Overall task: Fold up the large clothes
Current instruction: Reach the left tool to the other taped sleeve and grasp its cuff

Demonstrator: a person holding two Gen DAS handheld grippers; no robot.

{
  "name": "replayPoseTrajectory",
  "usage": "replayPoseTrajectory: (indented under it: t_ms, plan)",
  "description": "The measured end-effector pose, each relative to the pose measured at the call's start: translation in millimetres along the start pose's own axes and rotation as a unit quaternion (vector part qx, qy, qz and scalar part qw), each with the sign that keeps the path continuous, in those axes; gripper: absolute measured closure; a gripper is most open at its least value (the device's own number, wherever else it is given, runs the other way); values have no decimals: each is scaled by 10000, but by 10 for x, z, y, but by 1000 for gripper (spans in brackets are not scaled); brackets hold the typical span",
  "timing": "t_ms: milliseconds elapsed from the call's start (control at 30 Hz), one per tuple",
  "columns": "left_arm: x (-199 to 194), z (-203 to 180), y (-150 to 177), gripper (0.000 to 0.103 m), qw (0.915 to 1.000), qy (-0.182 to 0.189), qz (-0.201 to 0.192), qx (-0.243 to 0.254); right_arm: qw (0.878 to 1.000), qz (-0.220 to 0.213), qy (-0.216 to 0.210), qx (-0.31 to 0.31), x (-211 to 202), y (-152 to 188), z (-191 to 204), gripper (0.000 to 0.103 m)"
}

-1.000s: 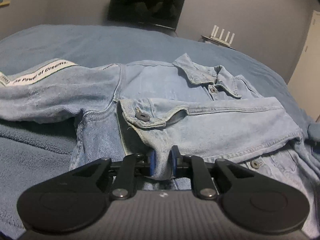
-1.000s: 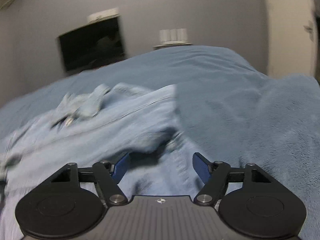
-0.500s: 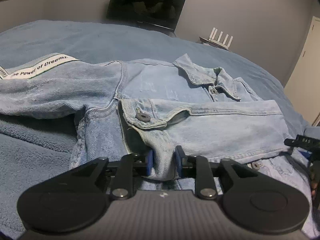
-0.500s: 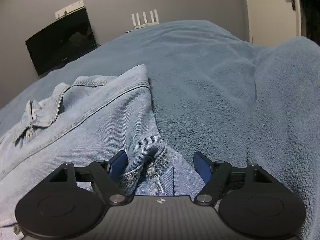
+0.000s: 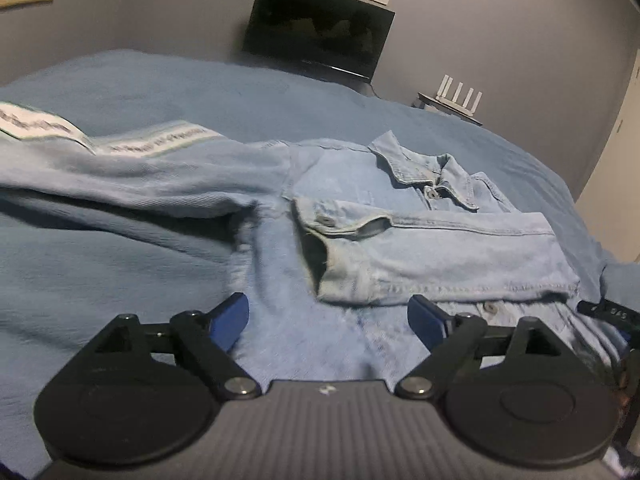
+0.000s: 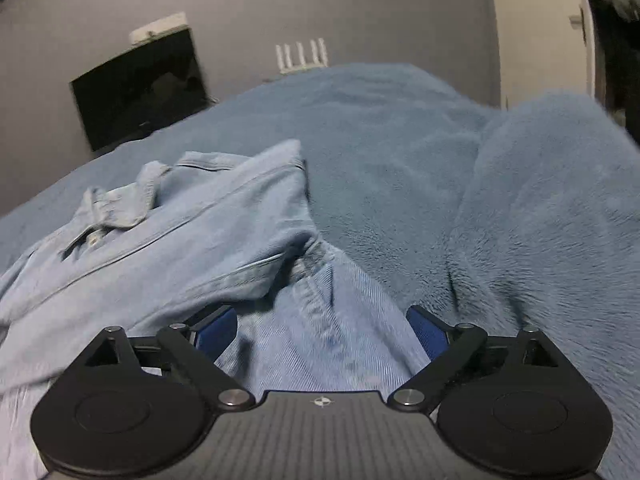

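A light blue denim jacket lies front up on a blue blanket. Its one sleeve is folded across the chest, cuff towards the left. The other sleeve, with a white lettered stripe, stretches out to the left. My left gripper is open and empty, just short of the folded cuff. My right gripper is open and empty over the jacket's right side; the collar lies further left. The right gripper's tip shows at the left wrist view's right edge.
A dark monitor and a white router stand beyond the bed against a grey wall. A raised fold of the fleece blanket lies right of the jacket. A pale door is at the far right.
My left gripper has opened, let go of the folded sleeve's cuff and drawn back. My right gripper stays open and has shifted a little over the jacket's right side.
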State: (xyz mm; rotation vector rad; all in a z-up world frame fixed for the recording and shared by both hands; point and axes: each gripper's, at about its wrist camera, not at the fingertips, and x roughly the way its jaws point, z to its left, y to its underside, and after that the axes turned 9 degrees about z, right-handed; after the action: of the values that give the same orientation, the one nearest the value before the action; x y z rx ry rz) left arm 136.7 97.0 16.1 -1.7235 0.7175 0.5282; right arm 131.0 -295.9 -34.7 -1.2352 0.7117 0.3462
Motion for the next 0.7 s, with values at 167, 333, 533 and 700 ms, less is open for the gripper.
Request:
replayPoseTrajectory:
  t_ms: [167, 333, 533, 700]
  plan:
    - [-451, 164, 120, 10, 9992, -349, -146, 154, 9988, -331, -249, -252, -419, 208, 132, 1]
    - [-780, 443, 165, 9, 9970, -759, -153, 81, 9953, -470, -567, -630, -815, 421, 210, 1]
    - [-1068, 842, 193, 1, 9916, -1051, -385, -646, 9886, -701, -607, -1187, -1238, 700, 304, 1]
    - [-983, 1045, 256, 1, 9853, -1236, -227, -1153, 9887, -300, -870, -1184, -1398, 926, 402, 1]
